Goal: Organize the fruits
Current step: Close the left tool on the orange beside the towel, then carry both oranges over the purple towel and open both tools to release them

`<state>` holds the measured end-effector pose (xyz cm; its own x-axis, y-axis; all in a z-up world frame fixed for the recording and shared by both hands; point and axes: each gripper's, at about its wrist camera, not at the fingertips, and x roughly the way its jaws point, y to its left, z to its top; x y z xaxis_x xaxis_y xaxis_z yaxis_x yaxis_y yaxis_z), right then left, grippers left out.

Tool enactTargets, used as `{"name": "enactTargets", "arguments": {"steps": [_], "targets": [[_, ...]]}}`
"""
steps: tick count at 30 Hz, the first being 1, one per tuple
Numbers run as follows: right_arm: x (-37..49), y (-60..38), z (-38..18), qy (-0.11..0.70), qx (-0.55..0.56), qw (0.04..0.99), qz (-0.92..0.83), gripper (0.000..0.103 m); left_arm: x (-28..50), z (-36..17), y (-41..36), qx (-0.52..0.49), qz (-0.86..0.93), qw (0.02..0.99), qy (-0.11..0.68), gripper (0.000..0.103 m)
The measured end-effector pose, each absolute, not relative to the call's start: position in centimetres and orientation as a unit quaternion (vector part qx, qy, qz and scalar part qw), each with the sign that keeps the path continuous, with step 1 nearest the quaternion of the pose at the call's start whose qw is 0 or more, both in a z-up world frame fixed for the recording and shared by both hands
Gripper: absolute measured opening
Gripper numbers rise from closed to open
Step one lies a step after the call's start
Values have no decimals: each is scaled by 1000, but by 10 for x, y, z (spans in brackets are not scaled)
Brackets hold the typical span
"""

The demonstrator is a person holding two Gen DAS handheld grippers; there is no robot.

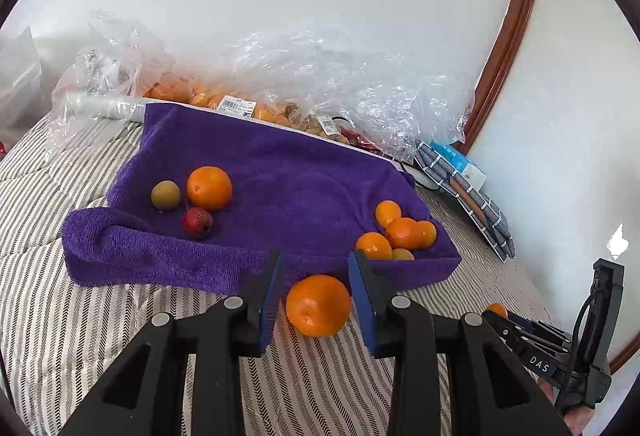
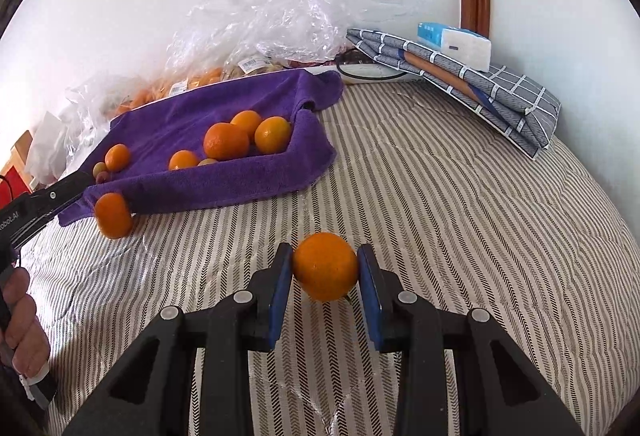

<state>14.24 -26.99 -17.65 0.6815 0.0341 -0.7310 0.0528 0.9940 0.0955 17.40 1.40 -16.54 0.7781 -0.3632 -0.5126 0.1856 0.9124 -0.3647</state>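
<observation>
oranges: one clamped in left claw, one clamped in right claw, both over striped bedding; purple towel with orange pile lies at 12 o'clock of left claw, nearer it.

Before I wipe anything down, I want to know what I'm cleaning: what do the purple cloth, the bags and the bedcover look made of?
Purple cloth: terry towel by its looped, matte, fuzzy pile. Bags: thin clear plastic film, glossy and crinkled, with fruit showing through. Bedcover: woven, quilted fabric, matte, with stitched seams and printed or woven chevron stripes; the fibre cannot be told.
</observation>
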Motion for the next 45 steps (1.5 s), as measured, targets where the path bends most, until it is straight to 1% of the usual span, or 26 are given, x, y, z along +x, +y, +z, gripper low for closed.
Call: {"name": "enactTargets", "arguments": {"steps": [10,15,20,21,24,29,34,35,36,40,45], "targets": [[145,-268,-178,407,50,912,-5,33,175,-166,30,-194,-148,923,297,31],[145,-269,-178,406,52,913,1,33,176,-166,30,-192,-145,924,298,31],[146,-266,-179,409,47,911,14,33,180,-172,22,-183,-176,911,324,31],[146,-265,-179,409,47,911,15,33,180,-171,18,-169,-174,915,322,32],[145,-267,-178,405,55,912,20,33,183,-175,5,-138,-174,914,339,44],[144,-272,-177,400,68,914,25,33,192,-186,-14,-90,-152,909,377,44],[143,-270,-174,395,64,916,31,33,202,-194,-21,-85,-148,897,408,44],[143,-270,-173,394,67,916,34,33,203,-195,-23,-78,-146,896,411,42],[145,-270,-172,394,70,916,38,33,202,-195,-25,-73,-144,896,413,41],[156,-267,-159,391,73,916,53,33,197,-188,-19,-93,-157,891,415,41],[179,-253,-138,375,55,922,76,33,194,-163,0,-101,-142,905,387,41]]}}
